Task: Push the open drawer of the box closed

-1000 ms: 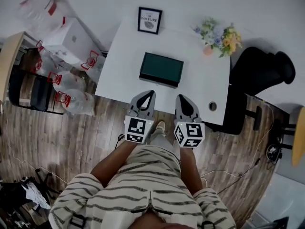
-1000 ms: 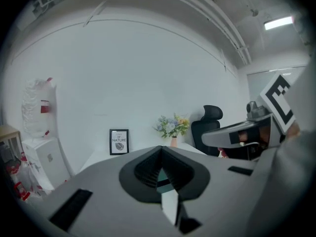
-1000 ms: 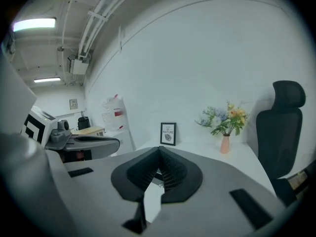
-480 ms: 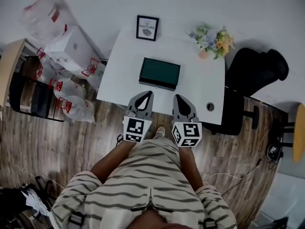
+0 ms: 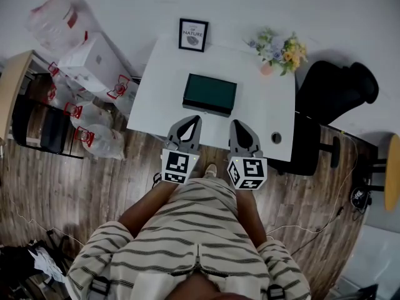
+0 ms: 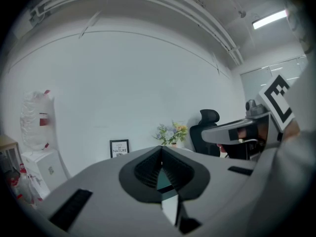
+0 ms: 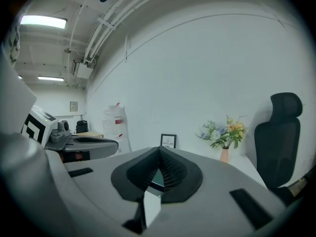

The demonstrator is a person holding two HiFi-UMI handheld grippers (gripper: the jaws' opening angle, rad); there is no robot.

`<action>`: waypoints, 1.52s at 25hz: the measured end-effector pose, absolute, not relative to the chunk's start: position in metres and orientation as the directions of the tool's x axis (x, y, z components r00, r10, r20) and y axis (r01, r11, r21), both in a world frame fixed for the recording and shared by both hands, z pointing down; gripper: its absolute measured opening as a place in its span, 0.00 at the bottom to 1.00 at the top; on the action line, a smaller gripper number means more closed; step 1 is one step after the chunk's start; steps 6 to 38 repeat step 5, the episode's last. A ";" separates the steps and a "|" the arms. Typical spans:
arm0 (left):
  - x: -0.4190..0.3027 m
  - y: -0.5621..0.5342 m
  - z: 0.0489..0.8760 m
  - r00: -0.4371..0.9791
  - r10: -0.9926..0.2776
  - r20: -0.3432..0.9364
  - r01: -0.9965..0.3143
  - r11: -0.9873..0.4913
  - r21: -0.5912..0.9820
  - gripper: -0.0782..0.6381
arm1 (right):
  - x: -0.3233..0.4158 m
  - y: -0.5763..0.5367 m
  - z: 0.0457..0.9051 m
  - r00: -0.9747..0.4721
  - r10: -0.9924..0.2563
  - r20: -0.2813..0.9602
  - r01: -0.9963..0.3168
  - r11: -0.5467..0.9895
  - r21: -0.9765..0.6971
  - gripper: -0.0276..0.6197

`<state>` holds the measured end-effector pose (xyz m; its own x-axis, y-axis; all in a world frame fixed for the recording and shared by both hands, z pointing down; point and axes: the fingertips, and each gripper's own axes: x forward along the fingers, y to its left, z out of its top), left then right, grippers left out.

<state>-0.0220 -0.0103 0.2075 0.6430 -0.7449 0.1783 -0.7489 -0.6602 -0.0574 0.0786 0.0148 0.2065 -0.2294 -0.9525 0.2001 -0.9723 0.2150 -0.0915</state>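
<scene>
Near the front of the box [image 5: 210, 93], the left gripper [image 5: 196, 121] and right gripper [image 5: 237, 125] hang side by side, clear of it. Each has its jaws pressed together, holding nothing.

Framed pic [image 5: 193, 34] on desk — reads "NATURE".

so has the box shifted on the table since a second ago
No. The box keeps its place on the table, between the picture frame and the near edge.
</scene>
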 end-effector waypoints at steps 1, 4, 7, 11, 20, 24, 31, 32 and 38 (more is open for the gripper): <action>-0.022 -0.010 0.208 0.644 -0.744 0.178 -0.748 -0.661 -0.058 0.11 | 0.079 0.014 0.206 -0.228 -0.953 0.199 -0.973 0.214 -0.090 0.06; -0.023 -0.012 0.208 0.645 -0.743 0.176 -0.747 -0.663 -0.059 0.11 | 0.079 0.013 0.206 -0.224 -0.954 0.197 -0.974 0.211 -0.088 0.06; -0.023 -0.012 0.208 0.645 -0.743 0.176 -0.747 -0.662 -0.060 0.11 | 0.079 0.012 0.206 -0.223 -0.955 0.197 -0.974 0.210 -0.087 0.06; -0.023 -0.012 0.208 0.645 -0.743 0.176 -0.747 -0.662 -0.060 0.11 | 0.079 0.012 0.206 -0.223 -0.955 0.197 -0.974 0.210 -0.087 0.06; -0.023 -0.012 0.208 0.645 -0.743 0.176 -0.747 -0.662 -0.060 0.11 | 0.079 0.012 0.206 -0.223 -0.955 0.197 -0.974 0.210 -0.087 0.06; -0.023 -0.012 0.208 0.645 -0.743 0.176 -0.747 -0.662 -0.060 0.11 | 0.079 0.012 0.206 -0.223 -0.955 0.197 -0.974 0.210 -0.087 0.06; -0.023 -0.012 0.208 0.645 -0.743 0.176 -0.747 -0.662 -0.060 0.11 | 0.079 0.012 0.206 -0.223 -0.955 0.197 -0.974 0.210 -0.087 0.06; -0.023 -0.012 0.208 0.645 -0.743 0.176 -0.747 -0.662 -0.060 0.11 | 0.079 0.012 0.206 -0.223 -0.955 0.197 -0.974 0.210 -0.087 0.06; -0.023 -0.012 0.208 0.645 -0.743 0.176 -0.747 -0.662 -0.060 0.11 | 0.079 0.012 0.206 -0.223 -0.955 0.197 -0.974 0.210 -0.087 0.06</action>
